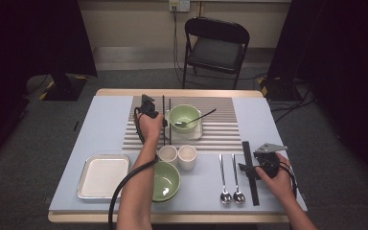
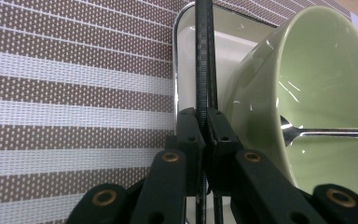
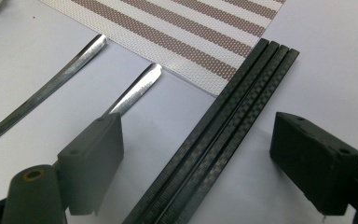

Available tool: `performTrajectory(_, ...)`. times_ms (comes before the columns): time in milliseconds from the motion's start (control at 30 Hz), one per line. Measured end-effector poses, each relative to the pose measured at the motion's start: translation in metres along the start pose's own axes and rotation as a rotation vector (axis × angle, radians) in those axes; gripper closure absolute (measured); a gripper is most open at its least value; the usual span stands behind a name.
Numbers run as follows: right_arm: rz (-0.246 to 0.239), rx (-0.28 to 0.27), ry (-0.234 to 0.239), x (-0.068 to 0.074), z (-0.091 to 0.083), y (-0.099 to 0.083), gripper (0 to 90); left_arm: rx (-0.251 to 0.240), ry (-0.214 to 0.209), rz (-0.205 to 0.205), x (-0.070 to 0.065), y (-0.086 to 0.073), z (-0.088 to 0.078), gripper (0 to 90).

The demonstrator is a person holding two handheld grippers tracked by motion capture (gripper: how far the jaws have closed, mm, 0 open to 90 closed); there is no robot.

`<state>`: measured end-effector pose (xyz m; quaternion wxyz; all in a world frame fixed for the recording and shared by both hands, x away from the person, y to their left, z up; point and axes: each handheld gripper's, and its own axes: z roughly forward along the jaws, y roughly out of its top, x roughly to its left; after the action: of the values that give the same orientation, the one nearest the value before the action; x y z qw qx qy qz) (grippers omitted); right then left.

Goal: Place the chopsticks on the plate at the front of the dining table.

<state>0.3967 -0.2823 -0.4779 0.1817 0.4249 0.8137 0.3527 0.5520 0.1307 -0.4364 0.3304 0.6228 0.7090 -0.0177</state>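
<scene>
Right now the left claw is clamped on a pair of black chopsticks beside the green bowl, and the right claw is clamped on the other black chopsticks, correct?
Not quite. The right claw is open; the right gripper view shows its jaws straddling the chopsticks on the table without touching them. The left claw is indeed clamped on a pair of black chopsticks beside the green bowl.

I can read no text, label, brand, number or sign anywhere in what I see. The nearest things to markings are plain patterns, not writing.
</scene>
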Motion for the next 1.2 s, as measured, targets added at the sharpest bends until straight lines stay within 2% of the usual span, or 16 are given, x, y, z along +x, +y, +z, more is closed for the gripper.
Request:
performTrajectory(33,0.0,0.0,0.0,0.0,0.0,0.0,16.5,0.017,0.0,0.02,0.0011,0.0001,-0.0006,86.2)
performTrajectory(133,0.001,0.0,0.0,0.0,0.0,0.0,16.5,0.006,0.003,0.006,0.0,-0.0002,0.0005,86.2)
performTrajectory(167,0.001,0.0,0.001,0.0,0.0,0.0,16.5,0.014,0.002,0.017,0.001,-0.0001,0.0,86.2)
performTrajectory(200,0.0,0.0,0.001,0.0,0.0,0.0,16.4,0.005,0.004,-0.001,-0.0002,-0.0005,0.0009,86.1)
performTrajectory(467,0.001,0.001,0.001,0.0001,0.0,0.0,16.4,0.012,0.006,0.01,0.0005,-0.0012,0.0029,86.1)
performTrajectory(633,0.0,0.0,0.001,0.0,0.0,0.0,16.4,0.006,0.003,0.002,-0.0006,-0.0015,0.0048,86.1)
performTrajectory(700,-0.001,0.0,0.001,0.0,0.0,0.0,16.4,0.018,0.006,0.019,0.0001,-0.0014,0.0045,86.1)
performTrajectory(1100,-0.001,0.0,0.001,0.0,0.0,0.0,16.4,0.004,0.002,-0.001,-0.0013,-0.0017,0.007,86.0)
performTrajectory(1200,-0.001,0.0,0.001,0.0,0.0,0.0,16.4,0.017,0.0,0.01,-0.0006,-0.0017,0.0067,86.0)
